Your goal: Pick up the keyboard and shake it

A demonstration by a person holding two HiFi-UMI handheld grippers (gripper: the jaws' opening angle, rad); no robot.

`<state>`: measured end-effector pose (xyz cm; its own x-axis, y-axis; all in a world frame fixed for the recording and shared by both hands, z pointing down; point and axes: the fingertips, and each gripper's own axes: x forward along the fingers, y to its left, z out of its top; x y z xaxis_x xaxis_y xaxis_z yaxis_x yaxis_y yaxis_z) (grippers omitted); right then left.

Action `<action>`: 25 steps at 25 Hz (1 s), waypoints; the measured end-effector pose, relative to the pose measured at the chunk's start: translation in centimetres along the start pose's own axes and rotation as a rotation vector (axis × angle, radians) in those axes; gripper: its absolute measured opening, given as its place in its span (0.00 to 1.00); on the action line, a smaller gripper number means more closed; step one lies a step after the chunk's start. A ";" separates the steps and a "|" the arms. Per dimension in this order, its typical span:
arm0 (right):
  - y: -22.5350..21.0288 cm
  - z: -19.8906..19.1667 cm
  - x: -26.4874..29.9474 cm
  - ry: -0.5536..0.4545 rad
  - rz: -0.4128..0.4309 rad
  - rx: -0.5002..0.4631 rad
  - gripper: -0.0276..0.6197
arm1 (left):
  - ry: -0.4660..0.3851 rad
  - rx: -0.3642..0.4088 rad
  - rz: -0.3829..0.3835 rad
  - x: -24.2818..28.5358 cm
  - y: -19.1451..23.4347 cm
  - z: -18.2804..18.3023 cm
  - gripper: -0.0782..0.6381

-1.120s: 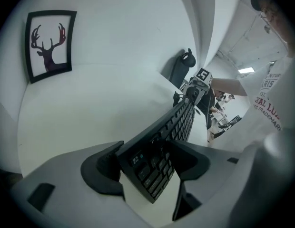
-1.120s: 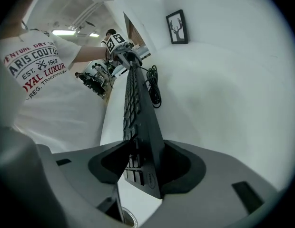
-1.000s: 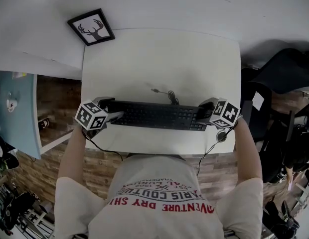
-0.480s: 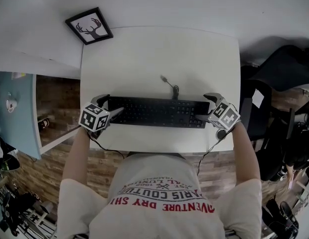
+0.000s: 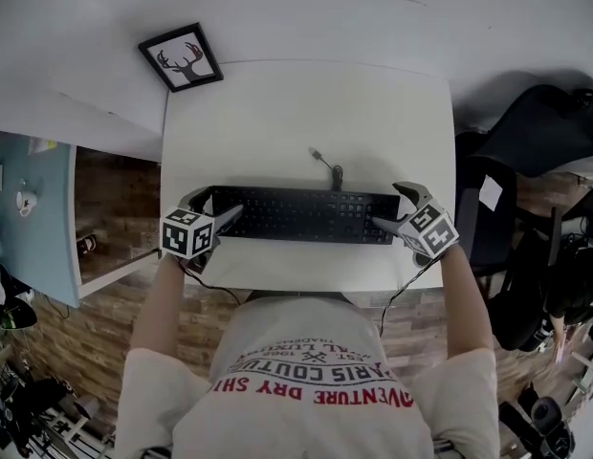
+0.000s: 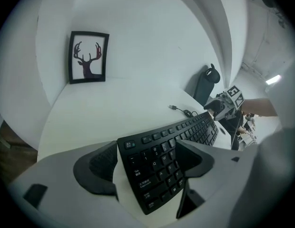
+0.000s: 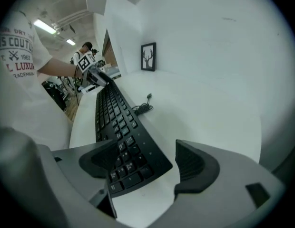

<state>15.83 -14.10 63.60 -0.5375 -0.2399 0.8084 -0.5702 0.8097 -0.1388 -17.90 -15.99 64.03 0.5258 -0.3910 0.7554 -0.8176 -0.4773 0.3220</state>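
Starting with the head view: spotting the keyboard [image 5: 301, 215] flat across the near half of the table [image 5: 306, 103], with its cable [image 5: 325, 163] trailing off the far edge. Flanked by the left gripper [image 5: 223, 204] at the left end and the right gripper [image 5: 390, 207] at the right end, both low at table level. Switching to the left gripper view: jaws opening, spread wide, straddling the left end without pinching, leaving a strip of bare table between the far pad and the keys. Over to the right gripper view: same story, jaws opening and spread wide around the right end, far pad clear of the edge, near pad over the keys, clamping nothing. Hard to call the step: either lining up for the pick or letting go at a set-down, but certainly no lift under way. Judging the next move, if a shake is wanted: squeeze on both ends together, raise it level, keep the two grips matched to avoid twisting, and mind that loose cable.
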 end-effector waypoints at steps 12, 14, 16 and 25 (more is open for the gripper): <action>-0.4 7.1 -7.5 -0.321 -0.368 0.023 0.12 | -0.309 0.105 0.081 -6.4 -4.1 6.6 0.57; -0.6 8.2 -8.9 -0.378 -0.435 0.030 0.10 | -0.371 0.134 0.115 -7.7 -4.6 7.9 0.44; -0.2 9.2 -9.9 -0.420 -0.465 0.034 0.09 | -0.439 0.153 0.156 -9.0 -5.1 9.5 0.33; 3.5 15.3 -14.4 -0.607 -0.506 0.050 0.08 | -0.681 0.207 0.195 -14.0 -9.2 15.6 0.15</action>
<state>12.13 -16.02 42.72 -0.4422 -0.8345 0.3288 -0.8554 0.5026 0.1252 -14.06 -18.35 41.56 0.4594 -0.8538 0.2450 -0.8856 -0.4614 0.0531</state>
